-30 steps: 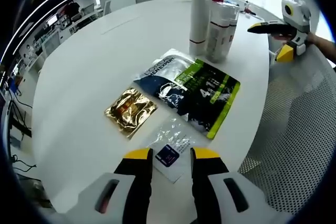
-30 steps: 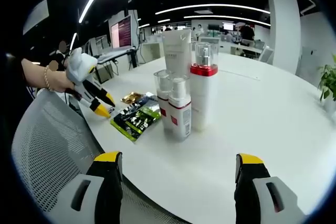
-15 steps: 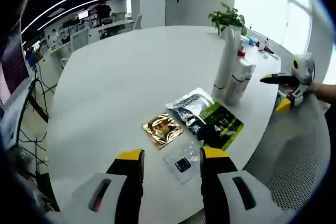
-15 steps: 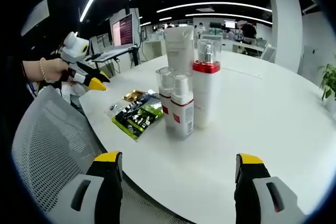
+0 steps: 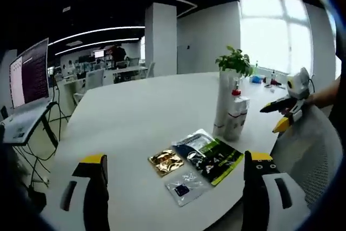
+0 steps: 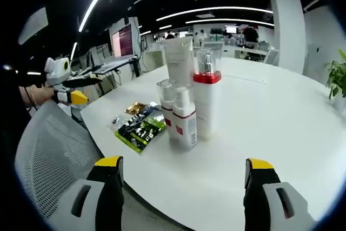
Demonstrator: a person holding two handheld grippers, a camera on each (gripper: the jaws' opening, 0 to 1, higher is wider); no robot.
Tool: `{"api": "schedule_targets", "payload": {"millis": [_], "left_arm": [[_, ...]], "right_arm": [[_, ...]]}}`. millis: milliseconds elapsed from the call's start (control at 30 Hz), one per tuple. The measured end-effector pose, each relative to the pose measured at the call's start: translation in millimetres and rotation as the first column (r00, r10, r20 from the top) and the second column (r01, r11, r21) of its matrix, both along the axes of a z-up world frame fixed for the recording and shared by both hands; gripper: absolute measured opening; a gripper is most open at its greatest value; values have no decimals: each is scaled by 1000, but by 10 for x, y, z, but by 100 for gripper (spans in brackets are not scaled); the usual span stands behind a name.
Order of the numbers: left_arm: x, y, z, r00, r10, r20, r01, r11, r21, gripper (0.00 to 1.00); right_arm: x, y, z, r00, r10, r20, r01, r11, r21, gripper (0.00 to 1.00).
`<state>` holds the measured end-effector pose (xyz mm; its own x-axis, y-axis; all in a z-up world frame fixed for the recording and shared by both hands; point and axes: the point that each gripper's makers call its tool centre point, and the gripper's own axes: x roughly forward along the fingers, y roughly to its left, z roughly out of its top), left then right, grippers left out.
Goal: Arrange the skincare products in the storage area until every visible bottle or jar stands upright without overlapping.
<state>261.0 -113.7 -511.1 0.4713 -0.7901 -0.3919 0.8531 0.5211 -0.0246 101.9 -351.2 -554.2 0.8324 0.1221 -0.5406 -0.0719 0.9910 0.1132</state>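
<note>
Several white skincare bottles point(image 6: 184, 120) stand upright in a tight cluster on the round white table point(image 6: 281, 117): a tall tube point(image 6: 179, 66), a red-collared pump bottle point(image 6: 208, 101) and two smaller pumps. The left gripper view has the same cluster point(image 5: 230, 113) at right of centre. Flat beside it lie a green-black sachet point(image 5: 212, 156), a gold sachet point(image 5: 166, 162) and a small clear sachet point(image 5: 186, 186). My left gripper point(image 5: 175, 158) is open wide, held high and back from the sachets. My right gripper point(image 6: 185, 164) is open wide before the bottles, holding nothing.
A grey mesh chair back point(image 6: 48, 155) stands at the table's near edge. The left gripper point(image 6: 84, 89) enters the right gripper view in a hand; the right gripper point(image 5: 274, 116) enters the left gripper view. A potted plant point(image 5: 235, 60) and a monitor point(image 5: 27, 77) stand farther off.
My left gripper has opened from a narrow gap to wide and drawn up and back from the sachets. The right gripper has stayed open and nearly still.
</note>
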Motion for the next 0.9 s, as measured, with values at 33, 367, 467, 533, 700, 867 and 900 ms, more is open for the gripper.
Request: {"api": "schedule_targets", "payload": {"millis": [33, 367, 467, 533, 700, 867, 900], "left_arm": [[32, 26, 7, 1000, 20, 0, -20, 1000, -9, 98], [44, 133, -121, 998, 56, -37, -55, 998, 37, 95], [58, 164, -152, 997, 61, -42, -59, 997, 44, 94], [61, 172, -148, 997, 66, -42, -65, 997, 41, 94], [32, 145, -134, 997, 58, -42, -56, 998, 43, 94], [9, 127, -127, 998, 47, -44, -45, 998, 46, 93], [7, 124, -126, 998, 45, -43, -43, 998, 46, 93]], "right_arm": [[-1, -17, 4, 1000, -7, 3, 7, 1000, -3, 99], [-6, -25, -17, 1000, -15, -3, 15, 1000, 1, 99], [-4, -15, -20, 1000, -13, -6, 13, 1000, 1, 99], [-8, -16, -20, 1000, -12, -6, 12, 1000, 0, 99], [-21, -34, -17, 1000, -25, -7, 25, 1000, 2, 99], [-32, -31, -45, 1000, -12, -19, 12, 1000, -4, 99], [-28, -15, -45, 1000, -12, -20, 12, 1000, -4, 99]]}}
